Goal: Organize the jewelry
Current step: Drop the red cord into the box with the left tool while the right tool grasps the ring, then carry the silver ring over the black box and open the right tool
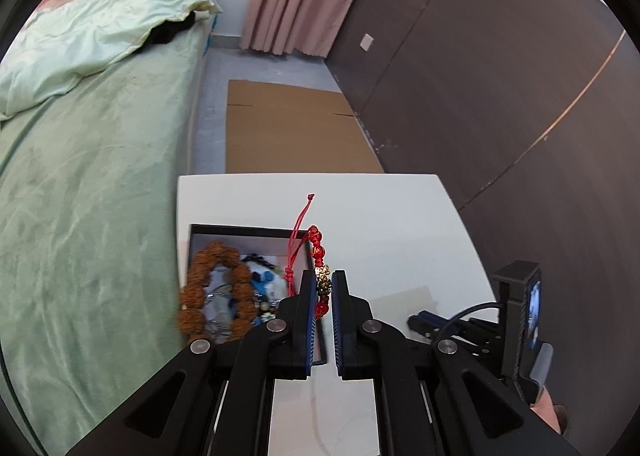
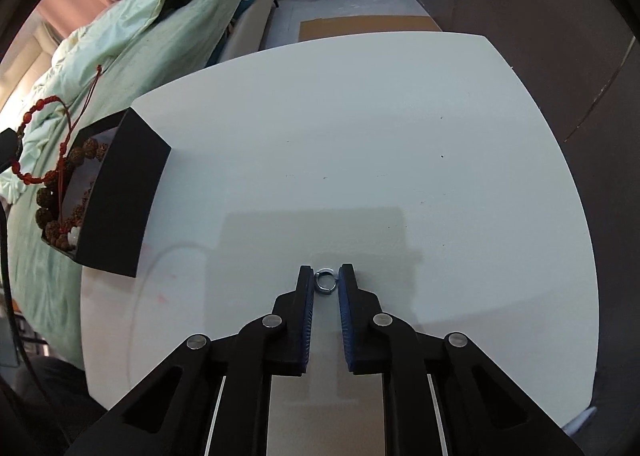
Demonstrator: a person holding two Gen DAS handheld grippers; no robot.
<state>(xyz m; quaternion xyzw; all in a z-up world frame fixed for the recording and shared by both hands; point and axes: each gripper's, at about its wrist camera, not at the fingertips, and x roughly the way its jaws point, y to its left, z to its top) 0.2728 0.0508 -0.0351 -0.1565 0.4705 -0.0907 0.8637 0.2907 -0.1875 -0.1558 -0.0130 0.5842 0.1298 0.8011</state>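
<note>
Left tongs clamped on red bead bracelet, hanging over black box just ahead-left. Right tongs nearly closed around small silver ring on desk, pad contact unclear; box well left.

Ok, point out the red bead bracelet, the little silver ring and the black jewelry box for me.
red bead bracelet (image 1: 317,252): left wrist view, on the red beads above the jaws.
silver ring (image 2: 325,280): right wrist view, on the ring's band between the jaws.
black jewelry box (image 2: 120,191): right wrist view, on its outer side wall.
</note>
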